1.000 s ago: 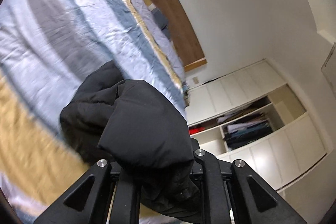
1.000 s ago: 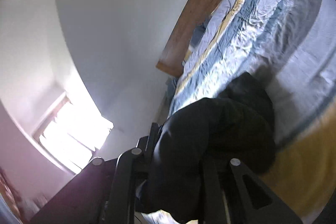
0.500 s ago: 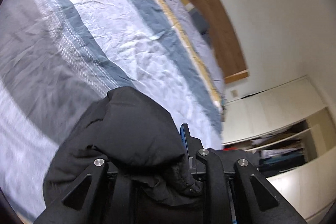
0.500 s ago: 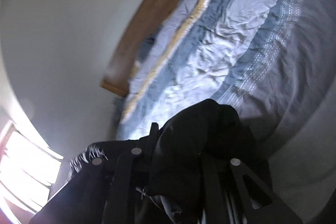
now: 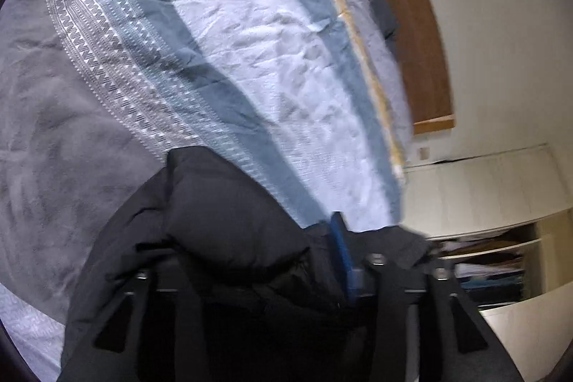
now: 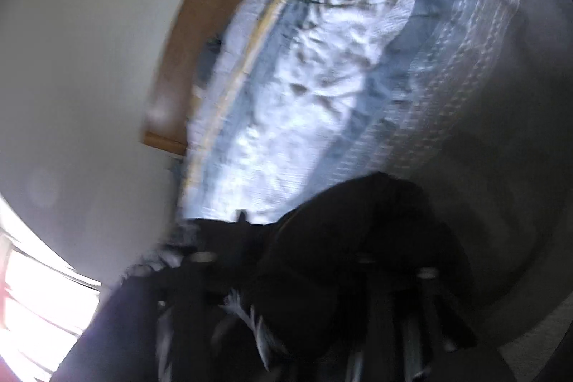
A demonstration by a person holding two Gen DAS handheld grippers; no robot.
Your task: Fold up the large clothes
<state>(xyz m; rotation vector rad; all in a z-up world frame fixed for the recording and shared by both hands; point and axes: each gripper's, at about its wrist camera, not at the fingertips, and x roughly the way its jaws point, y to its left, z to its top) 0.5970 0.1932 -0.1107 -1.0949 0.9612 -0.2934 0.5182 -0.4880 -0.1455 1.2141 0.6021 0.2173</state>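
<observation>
A: Left gripper (image 5: 258,278) jaws have just been opening; black jacket (image 5: 222,217) is sitting loose between them at lower centre, on the striped bedspread (image 5: 250,42).
B: Right gripper (image 6: 283,264) likewise, just opening, jacket (image 6: 358,238) bunched over it.
A: Backing out straight, low; watching for fabric snagging on the fingers.
</observation>
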